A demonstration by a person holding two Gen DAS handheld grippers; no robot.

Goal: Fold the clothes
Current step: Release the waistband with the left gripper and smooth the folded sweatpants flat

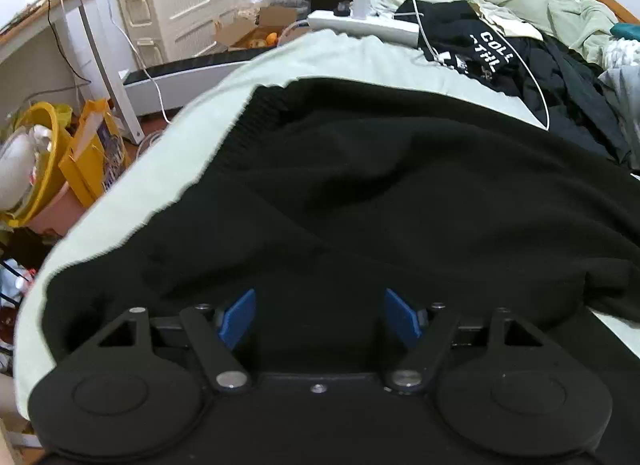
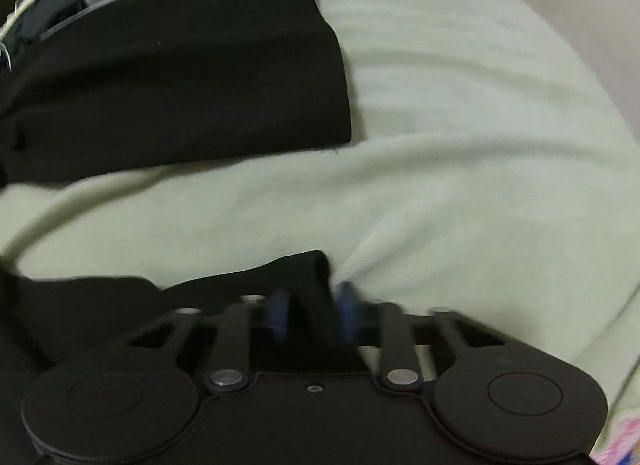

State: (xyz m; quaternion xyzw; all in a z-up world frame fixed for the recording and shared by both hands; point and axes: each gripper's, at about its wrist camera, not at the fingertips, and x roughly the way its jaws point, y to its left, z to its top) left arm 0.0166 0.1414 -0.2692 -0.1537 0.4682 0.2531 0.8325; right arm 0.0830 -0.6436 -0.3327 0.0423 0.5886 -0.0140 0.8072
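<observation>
Lying spread over the pale green bedsheet (image 1: 360, 61), the black sweater (image 1: 360, 185) fills most of the left wrist view. Left gripper (image 1: 320, 315) hovers over it, blue pads wide apart, nothing between them. Right gripper (image 2: 312, 313) is clenched on a black fabric edge of the sweater (image 2: 304, 277), blurred. Clothes pile (image 1: 520, 49) and power strip (image 1: 360, 23) lie behind.
</observation>
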